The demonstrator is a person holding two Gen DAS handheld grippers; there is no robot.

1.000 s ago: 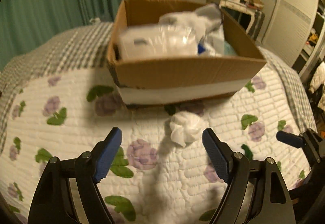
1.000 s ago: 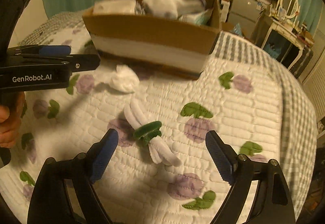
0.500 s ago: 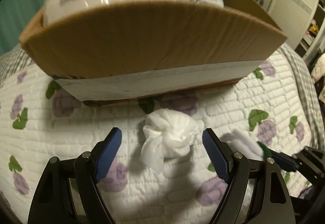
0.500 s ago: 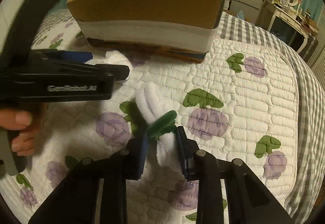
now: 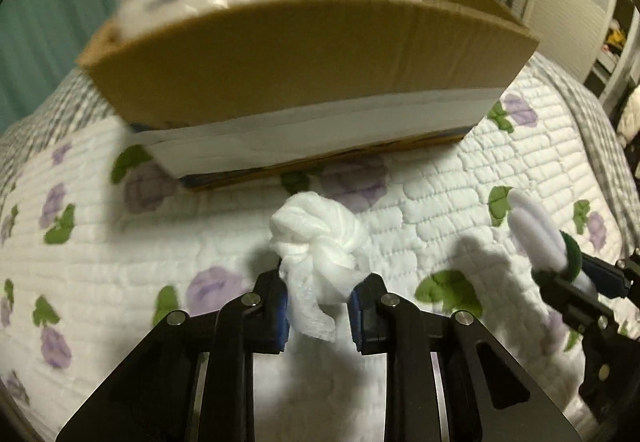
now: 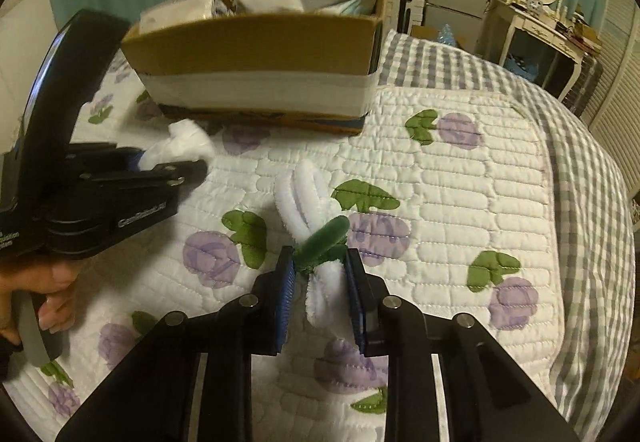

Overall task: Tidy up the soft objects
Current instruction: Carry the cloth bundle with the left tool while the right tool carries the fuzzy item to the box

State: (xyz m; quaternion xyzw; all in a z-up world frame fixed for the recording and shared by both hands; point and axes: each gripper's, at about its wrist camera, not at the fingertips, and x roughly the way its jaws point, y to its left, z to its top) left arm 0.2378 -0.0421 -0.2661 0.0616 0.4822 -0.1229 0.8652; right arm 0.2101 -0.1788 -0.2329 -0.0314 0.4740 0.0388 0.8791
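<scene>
Quilted bed [image 6: 460, 177] carries a cardboard box [image 5: 312, 53] at 12 o'clock. Left gripper [image 5: 318, 302] is clamped on a white wad [image 5: 320, 242] in front of the box. Right gripper [image 6: 320, 286] is clamped on a white-and-green bundle [image 6: 316, 217].

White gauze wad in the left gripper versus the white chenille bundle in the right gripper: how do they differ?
The white gauze wad is a rounded, crumpled ball; the white chenille bundle is long, looped fuzzy stems. The wad is all white with a loose tail hanging; the bundle is bound at its middle by a green chenille stem. Shared: both are soft, white and pinched between blue pads, by the left gripper and right gripper.
</scene>
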